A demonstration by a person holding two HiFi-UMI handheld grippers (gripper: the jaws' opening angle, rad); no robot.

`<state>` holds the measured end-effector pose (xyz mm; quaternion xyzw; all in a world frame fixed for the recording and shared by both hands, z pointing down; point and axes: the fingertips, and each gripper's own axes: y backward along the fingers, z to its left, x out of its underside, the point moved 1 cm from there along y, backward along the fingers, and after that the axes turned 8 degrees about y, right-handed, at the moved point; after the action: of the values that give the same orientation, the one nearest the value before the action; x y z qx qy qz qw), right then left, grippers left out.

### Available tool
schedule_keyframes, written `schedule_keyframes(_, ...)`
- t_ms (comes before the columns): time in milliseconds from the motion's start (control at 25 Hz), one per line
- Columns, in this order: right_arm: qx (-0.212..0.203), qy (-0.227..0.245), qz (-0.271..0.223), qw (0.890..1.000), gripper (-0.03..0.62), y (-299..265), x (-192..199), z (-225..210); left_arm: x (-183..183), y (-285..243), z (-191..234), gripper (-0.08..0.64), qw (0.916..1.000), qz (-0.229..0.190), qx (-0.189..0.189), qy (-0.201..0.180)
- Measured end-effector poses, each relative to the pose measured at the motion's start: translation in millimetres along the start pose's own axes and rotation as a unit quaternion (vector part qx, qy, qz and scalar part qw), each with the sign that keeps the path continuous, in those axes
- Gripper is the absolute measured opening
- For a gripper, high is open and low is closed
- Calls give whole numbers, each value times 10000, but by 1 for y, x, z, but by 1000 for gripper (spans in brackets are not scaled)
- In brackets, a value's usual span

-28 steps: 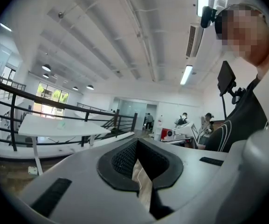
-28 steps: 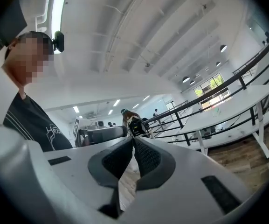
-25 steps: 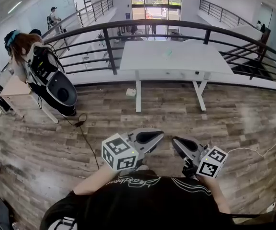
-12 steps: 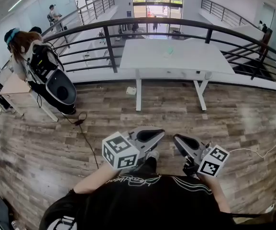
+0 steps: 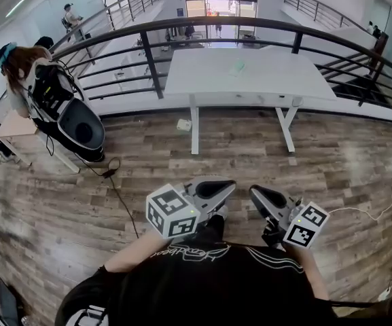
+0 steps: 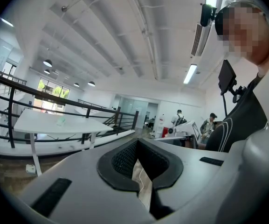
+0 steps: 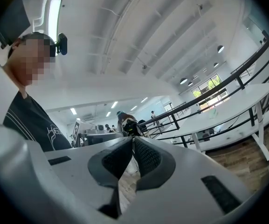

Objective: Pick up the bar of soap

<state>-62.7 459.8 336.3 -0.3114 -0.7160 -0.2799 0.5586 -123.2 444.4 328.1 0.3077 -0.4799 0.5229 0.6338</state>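
Note:
A small pale green bar, likely the soap point(image 5: 237, 66), lies on the white table point(image 5: 202, 80) far ahead of me, by the black railing. It also shows in the left gripper view as the soap point(image 6: 60, 121) and in the right gripper view as the soap point(image 7: 212, 114). My left gripper point(image 5: 231, 184) and my right gripper point(image 5: 253, 192) are held close to my chest over the wooden floor, well short of the table. Both point forward. The left gripper point(image 6: 136, 142) and the right gripper point(image 7: 133, 139) are shut with nothing between their pads.
A black railing point(image 5: 148, 60) curves behind the table. A person with a backpack point(image 5: 29, 73) bends over a black seat point(image 5: 80, 131) at the left. A small white box point(image 5: 183, 124) lies by the table leg. Cables point(image 5: 117, 189) run over the floor.
The head view has shifted a little and the table sits slightly higher in it. A shoe now shows under the left gripper. Both grippers stay shut near my chest.

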Motion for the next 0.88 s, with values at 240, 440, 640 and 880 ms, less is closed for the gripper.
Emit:
schedule_keyframes(240, 119, -78, 111, 9998, 18, -23, 4, -52, -9, -31, 53, 8, 9999, 3, 52, 158)
schedule_keyframes(440, 216, -183, 202, 9994, 18, -60, -3, -107, -31, -59, 114, 8, 9996, 53, 93, 270)
schedule_keyframes(640, 345, -233, 140, 9990, 18, -106, -27, -178, -73, -95, 184, 8, 9994, 132, 163, 268)
schedule_keyframes(880, 467, -238, 86, 9986, 18, -158, -50, -260, -117, -137, 267, 8, 9993, 200, 216, 244)
